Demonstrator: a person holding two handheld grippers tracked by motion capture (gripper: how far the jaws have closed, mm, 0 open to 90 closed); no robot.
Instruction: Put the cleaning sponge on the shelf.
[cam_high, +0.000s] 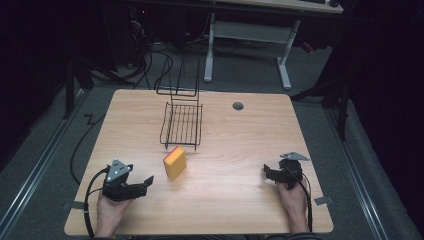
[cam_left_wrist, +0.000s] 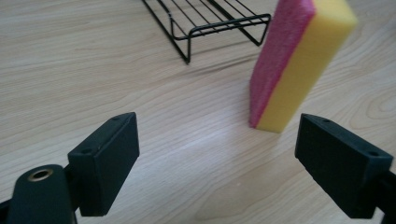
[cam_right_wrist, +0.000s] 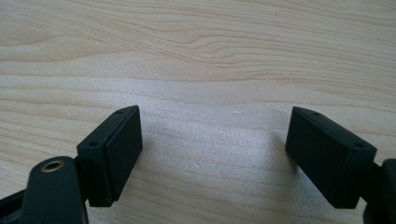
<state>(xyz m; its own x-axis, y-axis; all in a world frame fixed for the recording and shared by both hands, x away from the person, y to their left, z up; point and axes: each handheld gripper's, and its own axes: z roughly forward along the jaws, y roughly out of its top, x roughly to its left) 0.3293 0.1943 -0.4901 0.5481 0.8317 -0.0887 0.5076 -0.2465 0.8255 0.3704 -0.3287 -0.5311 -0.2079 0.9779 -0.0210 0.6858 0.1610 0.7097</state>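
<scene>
A sponge (cam_high: 175, 162), yellow with a pink face, stands on edge near the middle of the wooden table (cam_high: 240, 140). In the left gripper view the sponge (cam_left_wrist: 299, 65) rises just beyond the jaws, toward the right one, apart from both. My left gripper (cam_high: 148, 182) sits at the front left, open, pointing at the sponge with nothing between its jaws (cam_left_wrist: 219, 158). My right gripper (cam_high: 266, 172) rests at the front right, open and empty (cam_right_wrist: 215, 154), over bare wood.
A black wire rack (cam_high: 182, 122) lies behind the sponge, its tall wire back reaching the table's far edge; its front corner (cam_left_wrist: 205, 28) is close beyond my left jaws. A round grey grommet (cam_high: 238, 106) sits at the back right. Cables trail from both grippers.
</scene>
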